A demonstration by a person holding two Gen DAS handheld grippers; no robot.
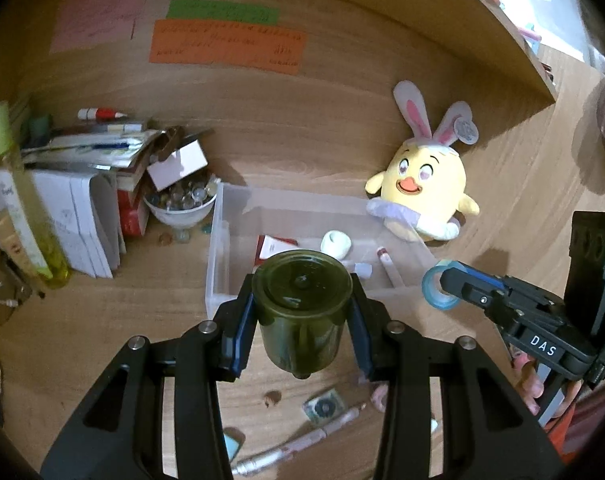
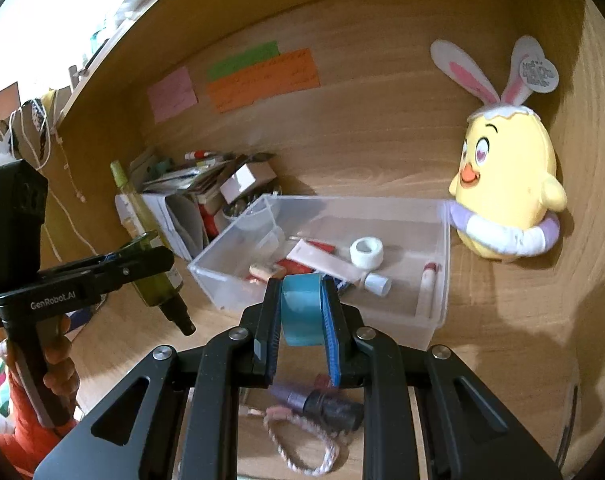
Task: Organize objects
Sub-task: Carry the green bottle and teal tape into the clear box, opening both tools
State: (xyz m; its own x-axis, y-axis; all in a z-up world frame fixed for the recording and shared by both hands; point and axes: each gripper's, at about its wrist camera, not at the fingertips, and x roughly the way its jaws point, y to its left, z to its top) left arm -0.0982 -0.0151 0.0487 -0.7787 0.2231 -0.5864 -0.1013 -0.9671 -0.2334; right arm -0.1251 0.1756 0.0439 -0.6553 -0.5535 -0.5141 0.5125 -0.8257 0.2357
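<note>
My left gripper [image 1: 302, 304] is shut on a dark green bottle [image 1: 301, 312], held upside down above the desk, just in front of the clear plastic bin [image 1: 218, 240]. The bottle also shows in the right wrist view [image 2: 158, 280]. My right gripper [image 2: 301, 308] is shut on a blue tape roll [image 2: 301, 308], held over the near edge of the bin [image 2: 442, 280]; the roll also shows in the left wrist view [image 1: 436, 290]. The bin holds a white tape roll [image 2: 366, 253], a tube [image 2: 326, 262] and other small items.
A yellow chick plush [image 2: 506, 196] sits right of the bin. Papers, a box and a bowl of marbles [image 1: 180, 204] crowd the left. A pen [image 1: 302, 440], a lipstick [image 2: 322, 402] and a bracelet [image 2: 302, 440] lie on the desk near me.
</note>
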